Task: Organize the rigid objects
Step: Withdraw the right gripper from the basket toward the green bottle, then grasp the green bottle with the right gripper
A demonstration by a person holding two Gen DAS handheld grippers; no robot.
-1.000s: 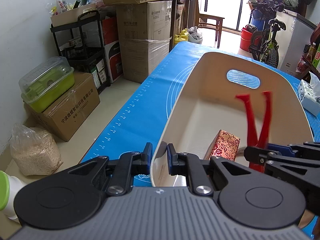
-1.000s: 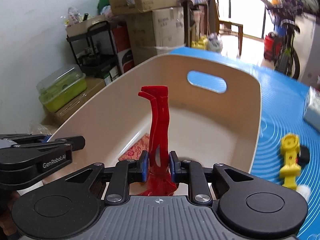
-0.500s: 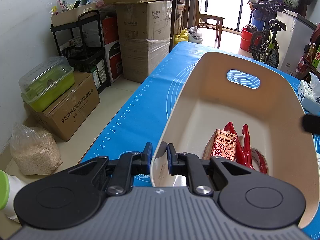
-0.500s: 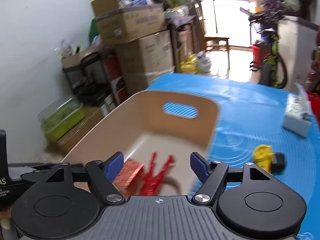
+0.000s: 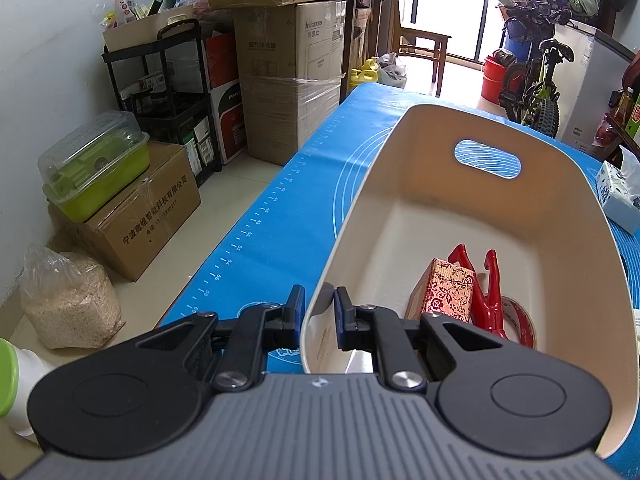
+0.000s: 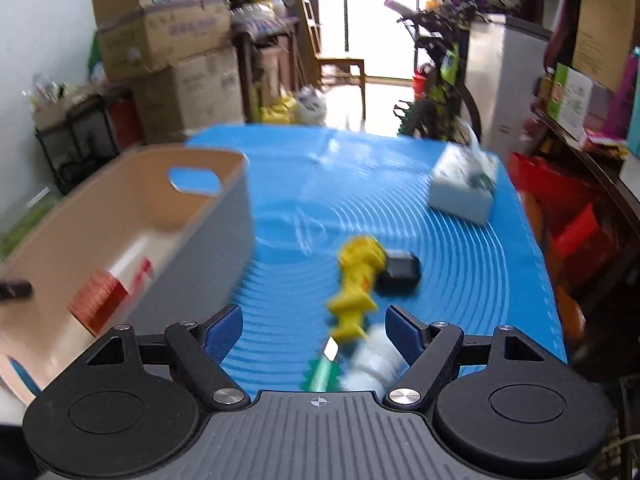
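Observation:
A cream bin [image 5: 560, 208] stands on the blue mat. My left gripper [image 5: 318, 304] is shut on its near rim. Inside lie a red clamp [image 5: 490, 292], a red patterned box [image 5: 444, 292] and a roll of tape [image 5: 518, 320]. In the blurred right wrist view the bin [image 6: 120, 208] is to the left. My right gripper [image 6: 316, 330] hangs over the mat, its jaws opening, gripping nothing. A yellow toy [image 6: 356, 280] lies just ahead of it beside a black block [image 6: 400, 272]. A white bottle [image 6: 374, 364] and a green item [image 6: 322, 368] lie under it.
A tissue box [image 6: 464, 188] sits at the mat's far right. Cardboard boxes [image 5: 292, 84], a black rack [image 5: 160, 92] and a bicycle [image 5: 536, 80] stand beyond the table. The mat's left edge [image 5: 240, 240] drops to the floor.
My right gripper opened and dropped the red clamp into the bin. It then swung right, out of the bin, over the objects on the mat. The left gripper kept still.

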